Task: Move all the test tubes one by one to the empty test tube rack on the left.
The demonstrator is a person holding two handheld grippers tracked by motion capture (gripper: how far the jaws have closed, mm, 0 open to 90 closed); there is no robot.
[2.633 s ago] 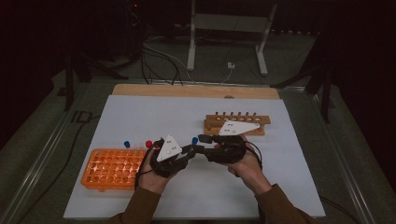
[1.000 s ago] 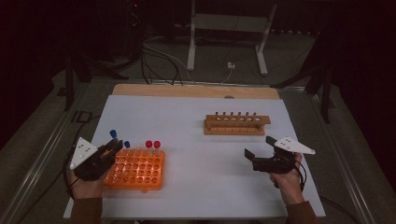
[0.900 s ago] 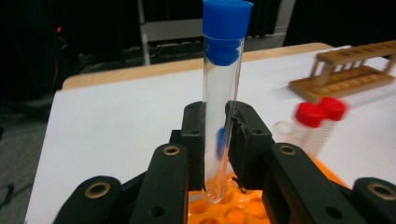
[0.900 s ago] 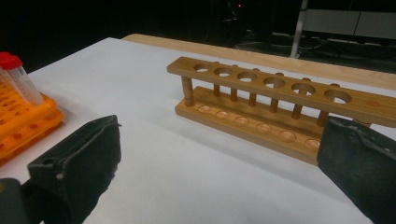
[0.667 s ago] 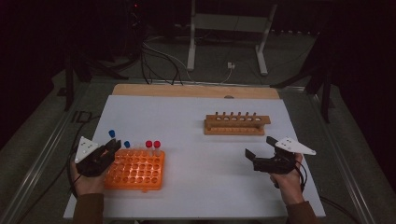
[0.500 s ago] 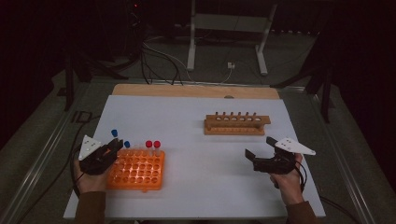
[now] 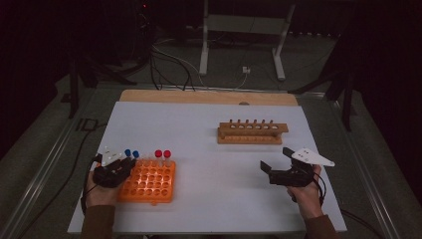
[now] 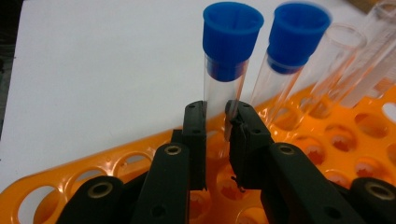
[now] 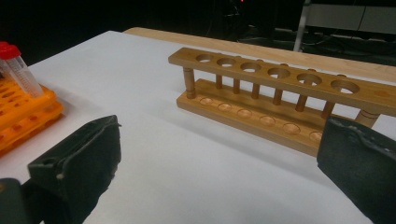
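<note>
An orange tube rack (image 7: 149,181) lies at the front left of the white table. Two blue-capped tubes (image 7: 132,153) and two red-capped tubes (image 7: 162,154) stand along its back row. My left gripper (image 7: 128,164) is at the rack's back left corner. In the left gripper view its jaws (image 8: 215,112) press both sides of the clear blue-capped tube (image 8: 232,32), which stands upright in the rack (image 8: 116,158) beside the second blue-capped tube (image 8: 298,32). My right gripper (image 7: 276,159) hovers wide open at the front right, empty, facing the empty wooden rack (image 9: 280,88).
The wooden rack (image 7: 253,133) with six holes stands at the back right of the table. A wooden strip (image 7: 209,97) runs along the far edge. Bare white table (image 7: 219,179) lies between the two racks. Cables and a stand's legs lie on the floor beyond.
Both hands left the table's middle and parted. Over the last second the left gripper crept forward to the blue-capped tubes and closed on one. The right gripper has stayed still and open.
</note>
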